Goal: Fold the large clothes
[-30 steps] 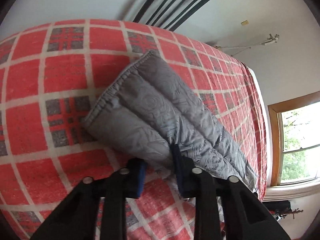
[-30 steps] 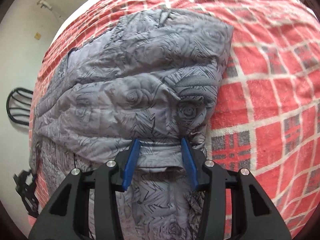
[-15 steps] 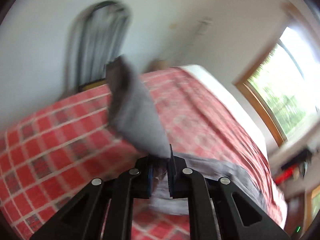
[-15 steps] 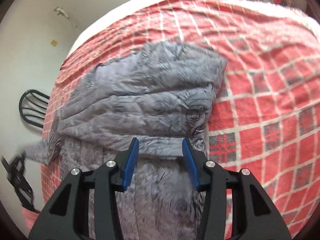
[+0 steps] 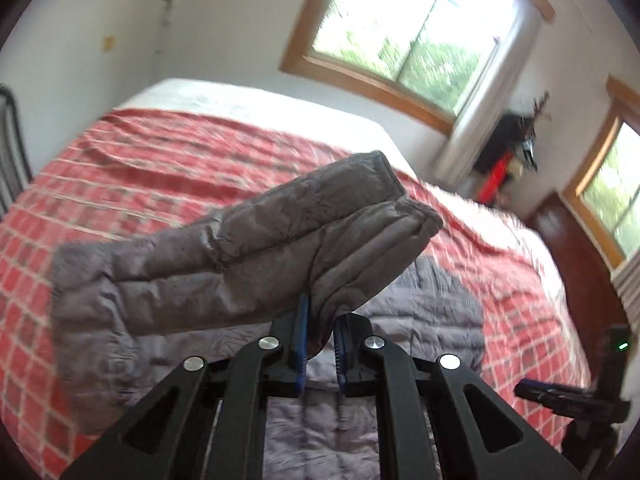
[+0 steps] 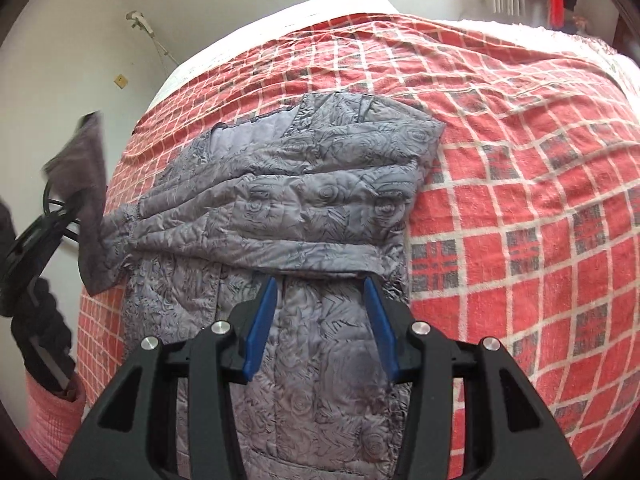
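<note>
- Jacket [image 6: 320, 216], grey quilted, lies spread on the bed [image 6: 520, 200] w/ red checked cover; body fills centre and lower centre of the right wrist view, one sleeve already folded across the chest.
- Step in hand, as I read it: 2nd sleeve fold. Sleeve [image 5: 248, 256] is lifted off the bed, filling mid-frame of the left wrist view; same sleeve shows at far left edge of the right wrist view, hanging in air.
- Left hand-held gripper [image 5: 320, 340]: blue pads nearly together, clamped on a bunch of sleeve fabric near the cuff end; cuff sticks up toward upper right of that frame.
- Right hand-held gripper [image 6: 320, 320]: pads [image 6: 260, 320] apart, about mid-width, nothing pinched between them. Hovers over the jacket front, lower centre; can't tell if the tips touch the fabric.
- Next move, my guess: carry sleeve over the body, lay it flat across the first one, then let go. Needs the body to stay put, so the right gripper may have to press it down.
- Risk: puffy fabric could slip or bunch on landing.
</note>
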### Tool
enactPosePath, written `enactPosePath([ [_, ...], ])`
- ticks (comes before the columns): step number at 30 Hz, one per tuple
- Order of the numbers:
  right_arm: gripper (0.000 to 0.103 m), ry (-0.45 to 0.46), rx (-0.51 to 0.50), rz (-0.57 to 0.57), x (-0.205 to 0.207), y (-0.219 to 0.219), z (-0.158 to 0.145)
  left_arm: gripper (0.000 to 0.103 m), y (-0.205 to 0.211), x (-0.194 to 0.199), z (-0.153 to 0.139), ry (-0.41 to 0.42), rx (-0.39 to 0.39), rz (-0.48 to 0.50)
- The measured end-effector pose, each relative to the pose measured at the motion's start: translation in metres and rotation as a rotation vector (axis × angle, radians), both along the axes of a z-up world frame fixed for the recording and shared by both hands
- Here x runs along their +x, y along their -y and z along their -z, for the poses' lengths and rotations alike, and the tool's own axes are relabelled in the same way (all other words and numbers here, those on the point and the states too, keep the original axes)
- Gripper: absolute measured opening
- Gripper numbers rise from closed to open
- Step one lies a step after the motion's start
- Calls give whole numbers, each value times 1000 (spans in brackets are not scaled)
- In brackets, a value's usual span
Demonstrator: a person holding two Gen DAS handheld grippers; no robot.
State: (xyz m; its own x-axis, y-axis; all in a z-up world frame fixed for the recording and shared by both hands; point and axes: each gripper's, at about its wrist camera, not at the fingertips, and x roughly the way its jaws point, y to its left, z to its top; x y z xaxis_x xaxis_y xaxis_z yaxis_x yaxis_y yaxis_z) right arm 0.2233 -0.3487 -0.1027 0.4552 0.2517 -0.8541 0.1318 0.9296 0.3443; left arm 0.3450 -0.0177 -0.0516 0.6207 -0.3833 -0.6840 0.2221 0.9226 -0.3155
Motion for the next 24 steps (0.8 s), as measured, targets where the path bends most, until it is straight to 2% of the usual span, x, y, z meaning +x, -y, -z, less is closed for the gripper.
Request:
enactPosePath([
  [3, 46, -3, 0, 2, -4, 2, 2, 11, 28, 11, 27, -45, 51, 46],
  [10, 49, -24, 22, -4, 2, 1, 10, 14, 61, 18, 84, -175, 131, 163],
  [13, 50, -31, 64, -29, 14, -5, 11, 17, 70, 13, 96, -167, 192, 212],
  [14, 51, -32, 77, -36, 18, -7, 11, 19, 70, 10, 97, -158, 200, 227],
  [16, 54, -35, 135, -70, 32, -15, 12, 35, 67, 8, 93, -171, 168, 245],
  [17, 55, -38, 156, -84, 39, -18, 12, 38, 63, 4, 89, -184, 139, 257],
  [19, 56, -51, 207, -120, 55, -27, 14, 51, 56, -5, 78, -185, 122, 265],
  [22, 56, -71, 243, -168, 78, -45, 16, 55, 39, -20, 60, -186, 56, 269],
  [24, 56, -87, 269, -202, 95, -60, 20, 56, 19, -31, 42, -150, 56, 234],
])
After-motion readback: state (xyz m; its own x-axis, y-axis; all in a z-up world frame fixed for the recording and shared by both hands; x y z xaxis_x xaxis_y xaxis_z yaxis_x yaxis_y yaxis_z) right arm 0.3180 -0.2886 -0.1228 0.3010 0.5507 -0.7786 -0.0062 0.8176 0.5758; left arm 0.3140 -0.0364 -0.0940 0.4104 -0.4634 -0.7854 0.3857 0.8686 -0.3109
